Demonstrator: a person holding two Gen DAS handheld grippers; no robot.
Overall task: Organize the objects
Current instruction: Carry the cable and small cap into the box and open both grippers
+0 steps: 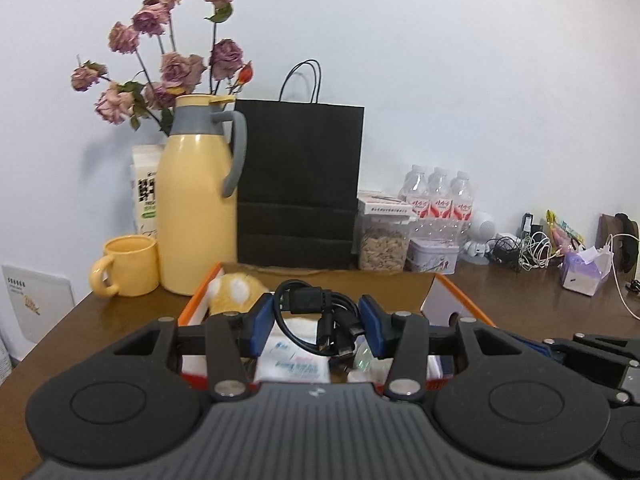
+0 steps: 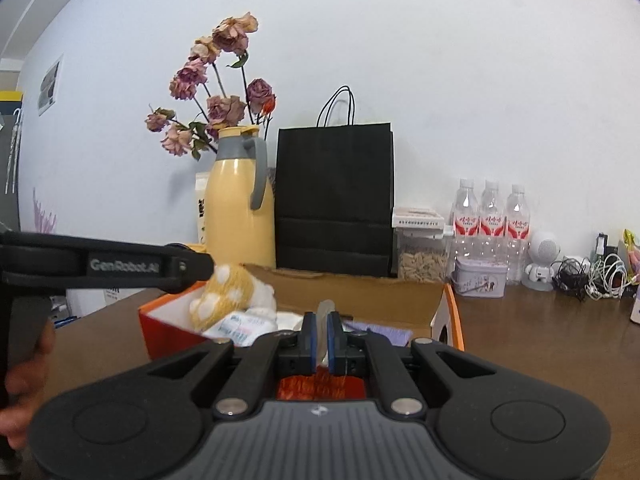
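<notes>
An open orange cardboard box [image 1: 192, 304] [image 2: 164, 328] sits on the brown table. In it lie a yellow plush toy [image 1: 234, 292] [image 2: 224, 298] and white tissue packets [image 1: 292, 364] [image 2: 244, 326]. My left gripper [image 1: 318, 326] is over the box with a coiled black USB cable [image 1: 320, 312] between its blue pads; the pads touch the bundle's sides. My right gripper [image 2: 323, 334] is shut on a thin clear plastic piece [image 2: 325, 320] above the box's near side. The left gripper's body [image 2: 100, 266] shows at the left of the right wrist view.
Behind the box stand a yellow thermos jug [image 1: 198, 200], a yellow mug [image 1: 126, 266], a black paper bag [image 1: 298, 184], dried roses [image 1: 168, 60], a seed jar [image 1: 382, 244], three water bottles [image 1: 438, 200], a tin [image 1: 432, 256], tangled cables [image 1: 524, 250] and a tissue box [image 1: 584, 272].
</notes>
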